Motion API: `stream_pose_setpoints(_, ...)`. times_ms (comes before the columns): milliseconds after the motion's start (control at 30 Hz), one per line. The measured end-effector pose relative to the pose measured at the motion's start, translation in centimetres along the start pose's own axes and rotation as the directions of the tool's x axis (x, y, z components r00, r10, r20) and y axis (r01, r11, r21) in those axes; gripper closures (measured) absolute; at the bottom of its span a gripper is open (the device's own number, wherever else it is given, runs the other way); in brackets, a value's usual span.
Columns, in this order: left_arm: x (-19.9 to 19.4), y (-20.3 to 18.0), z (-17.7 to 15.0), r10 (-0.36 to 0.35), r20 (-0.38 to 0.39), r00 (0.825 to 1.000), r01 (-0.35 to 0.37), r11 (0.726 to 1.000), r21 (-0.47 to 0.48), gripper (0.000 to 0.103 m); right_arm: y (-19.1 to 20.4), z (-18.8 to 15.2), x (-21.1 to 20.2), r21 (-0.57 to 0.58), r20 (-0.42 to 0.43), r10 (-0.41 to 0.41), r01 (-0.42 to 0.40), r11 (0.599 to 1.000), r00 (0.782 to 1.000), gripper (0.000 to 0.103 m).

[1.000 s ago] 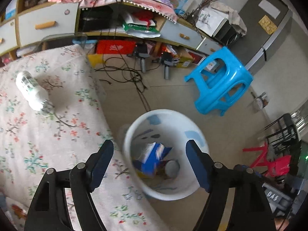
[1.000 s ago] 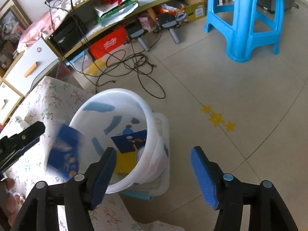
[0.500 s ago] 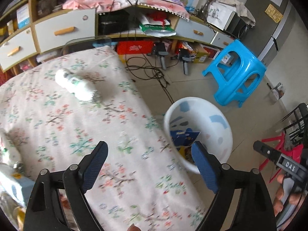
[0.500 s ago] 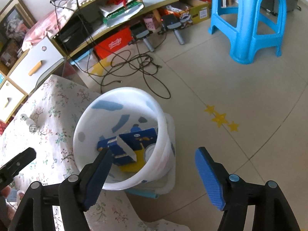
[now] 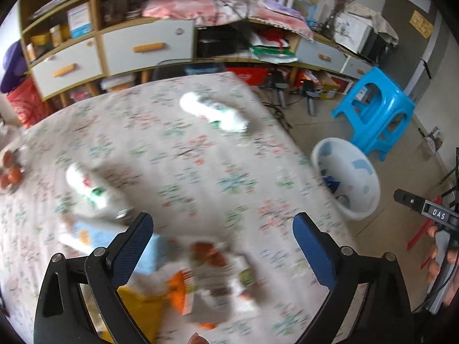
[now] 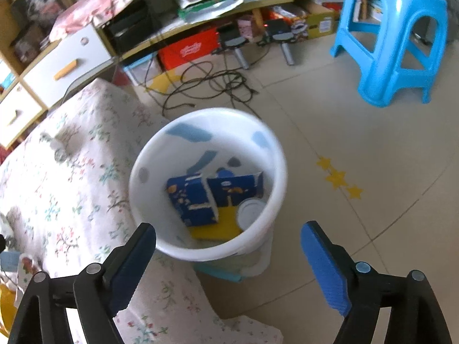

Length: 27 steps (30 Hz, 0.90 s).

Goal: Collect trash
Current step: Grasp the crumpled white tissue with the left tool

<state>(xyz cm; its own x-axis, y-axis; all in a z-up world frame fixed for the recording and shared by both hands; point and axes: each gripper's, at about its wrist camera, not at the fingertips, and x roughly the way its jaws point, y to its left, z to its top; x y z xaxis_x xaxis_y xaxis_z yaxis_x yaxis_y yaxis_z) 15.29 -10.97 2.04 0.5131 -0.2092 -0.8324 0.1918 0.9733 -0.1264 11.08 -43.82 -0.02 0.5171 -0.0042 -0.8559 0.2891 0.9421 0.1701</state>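
Both grippers empty, left gripper (image 5: pixel 222 242) and right gripper (image 6: pixel 228 253) with jaws opening. Risk of clipping bin (image 6: pixel 279 172) rim, tipping it (2 cartons (image 6: pixel 212 197) inside). Blurred trash (image 5: pixel 200 283) easy to misgrasp.

Left gripper (image 5: pixel 222 238) above floral tablecloth (image 5: pixel 178 154), jaws opening, nothing between pads. Blurred wrappers (image 5: pixel 206 275) directly below. White bottle (image 5: pixel 91 192) ahead-left, second bottle (image 5: pixel 213 111) farther ahead. White bin (image 5: pixel 348 185) ahead-right on floor; blue stool (image 5: pixel 375 114) beyond.
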Motion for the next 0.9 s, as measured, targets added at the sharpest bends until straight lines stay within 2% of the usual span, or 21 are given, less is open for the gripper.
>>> stream_pose_setpoints(333,-1.8,7.4,-3.2,0.08,-0.036,0.996,-0.082,0.994,-0.074,0.004,6.2,-1.4,0.4,-0.093,-0.027,0.053,-0.056,0.994,0.998,0.016)
stream_pose_setpoints(600,-2.6,12.4,-5.4,0.06,-0.079,0.995,-0.074,0.98,-0.187,0.004,11.5,-3.0,1.3,-0.187,-0.059,0.074,-0.083,0.979,0.996,0.016)
stream_pose_setpoints(900,-2.6,16.7,-7.6,0.047,-0.121,0.992,-0.083,0.947,-0.312,0.004,16.8,-4.2,2.3,-0.277,-0.085,0.094,-0.114,0.954,0.992,0.016)
